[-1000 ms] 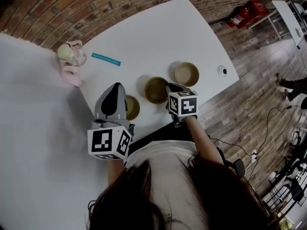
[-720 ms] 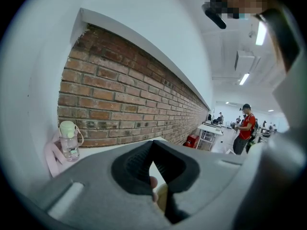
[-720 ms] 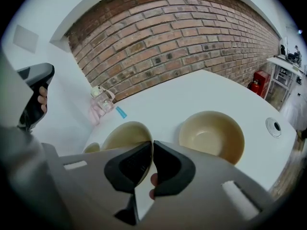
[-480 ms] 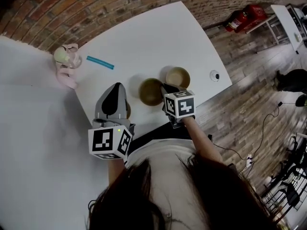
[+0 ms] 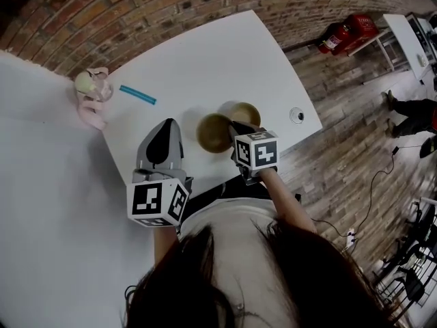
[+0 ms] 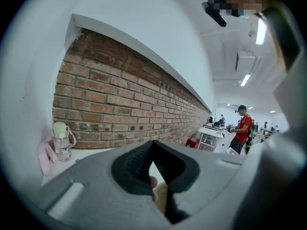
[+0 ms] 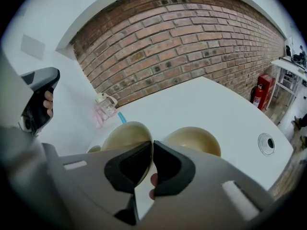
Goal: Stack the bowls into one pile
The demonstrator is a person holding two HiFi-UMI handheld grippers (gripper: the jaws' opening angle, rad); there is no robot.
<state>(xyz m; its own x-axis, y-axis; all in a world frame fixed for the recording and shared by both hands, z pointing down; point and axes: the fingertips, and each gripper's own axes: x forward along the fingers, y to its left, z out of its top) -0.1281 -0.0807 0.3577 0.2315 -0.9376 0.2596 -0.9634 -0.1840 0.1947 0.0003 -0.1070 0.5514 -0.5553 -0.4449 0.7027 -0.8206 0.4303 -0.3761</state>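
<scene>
One bowl (image 7: 122, 134), rim clamped in right tongs (image 7: 152, 146)

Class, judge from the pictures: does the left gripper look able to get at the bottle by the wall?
Probably yes. The left gripper holds nothing, and bare table lies between it and the bottle. Its jaws are together, so they must open first.

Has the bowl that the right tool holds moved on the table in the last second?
Yes. The bowl in the right tool went toward the round table hole and now overlaps the far bowl.
</scene>
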